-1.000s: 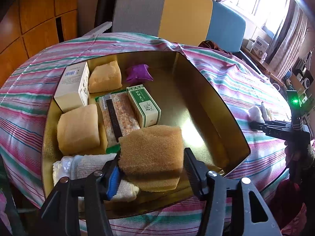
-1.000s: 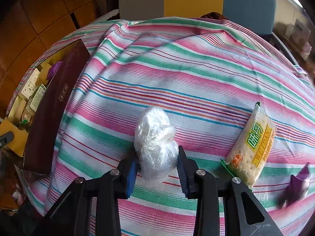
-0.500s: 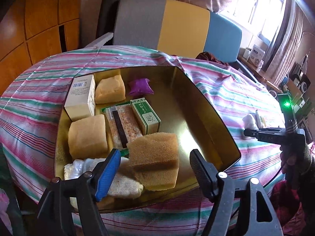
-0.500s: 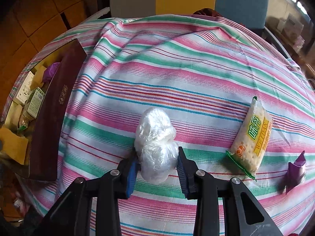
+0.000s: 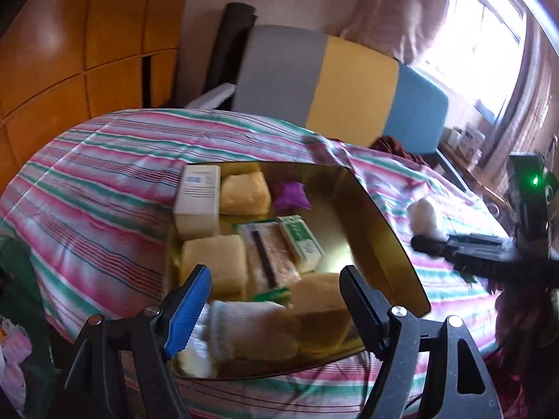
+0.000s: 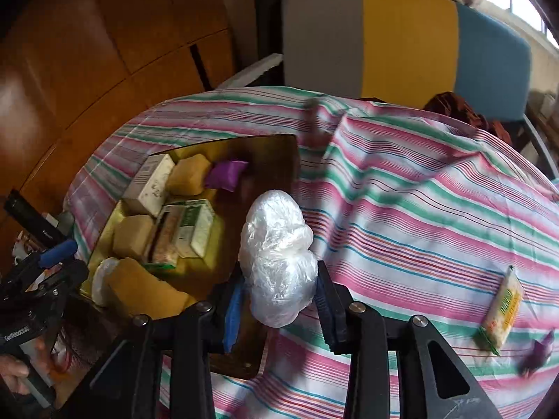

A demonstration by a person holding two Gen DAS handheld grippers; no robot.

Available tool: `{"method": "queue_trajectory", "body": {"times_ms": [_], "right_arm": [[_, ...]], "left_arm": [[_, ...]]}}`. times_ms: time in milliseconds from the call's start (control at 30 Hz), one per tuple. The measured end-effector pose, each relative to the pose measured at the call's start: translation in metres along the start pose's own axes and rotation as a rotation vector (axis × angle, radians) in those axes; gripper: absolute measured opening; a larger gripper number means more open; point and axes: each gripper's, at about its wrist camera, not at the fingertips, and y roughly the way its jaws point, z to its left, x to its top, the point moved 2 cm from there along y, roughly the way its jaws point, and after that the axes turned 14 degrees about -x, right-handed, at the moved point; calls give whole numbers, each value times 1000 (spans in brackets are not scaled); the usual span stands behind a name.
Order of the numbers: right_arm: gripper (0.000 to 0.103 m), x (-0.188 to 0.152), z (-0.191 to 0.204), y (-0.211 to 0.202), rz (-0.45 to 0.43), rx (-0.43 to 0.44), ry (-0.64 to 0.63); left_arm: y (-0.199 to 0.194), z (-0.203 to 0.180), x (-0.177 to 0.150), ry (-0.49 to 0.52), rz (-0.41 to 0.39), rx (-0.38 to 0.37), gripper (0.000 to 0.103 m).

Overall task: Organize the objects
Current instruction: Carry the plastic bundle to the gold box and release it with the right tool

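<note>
A gold-lined box [image 5: 384, 230] on the striped cloth holds sponges, small cartons, a snack pack, a purple pouch [image 5: 291, 195] and a white cloth [image 5: 244, 321]. My left gripper [image 5: 272, 300] is open and empty, raised above the box's near end and the brown sponge [image 5: 321, 300]. My right gripper [image 6: 277, 305] is shut on a clear plastic bag bundle [image 6: 277, 255], held in the air beside the box's right wall [image 6: 244, 342]. It also shows in the left wrist view [image 5: 424, 214].
A cracker packet [image 6: 503, 309] and a purple pouch [image 6: 536, 352] lie on the cloth at the right. A grey, yellow and blue chair back [image 5: 335, 90] stands behind the table. Wooden cabinets [image 5: 70, 52] stand at the left.
My left gripper let go of the brown sponge in the box, opened and pulled back. My right gripper lifted the plastic bag bundle and carried it left toward the box.
</note>
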Motion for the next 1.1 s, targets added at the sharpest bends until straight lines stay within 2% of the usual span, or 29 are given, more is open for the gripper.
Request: {"method": "queue_trajectory", "body": {"times_ms": [167,300,467,600,767,867,1100], "right_arm": [[39,3,53,24,60,20,-115],[40,-4,85,57,137,-55,-228],[40,-16,106,75,177,-44,-300],[42,-23,105,79,188,-30,-273],[68,-22,94,75,164,-43,-223],[80,-20,86,67,139,-41,-189],[91,-12,71,43,72,-24,-132]], "left_arm": [[-8,22,1,-40,-19,36,77],[-8,34,-4,-65,-14,49,77],[-5,41,-9,-80,-4,56,77],[-2,42,-11,-81,8,62,77],[-3,39,-11,-73,3,60,77],[-3,36,-11,-66,5,60,77],[-5,25,-9,-42,0,56,77]]}}
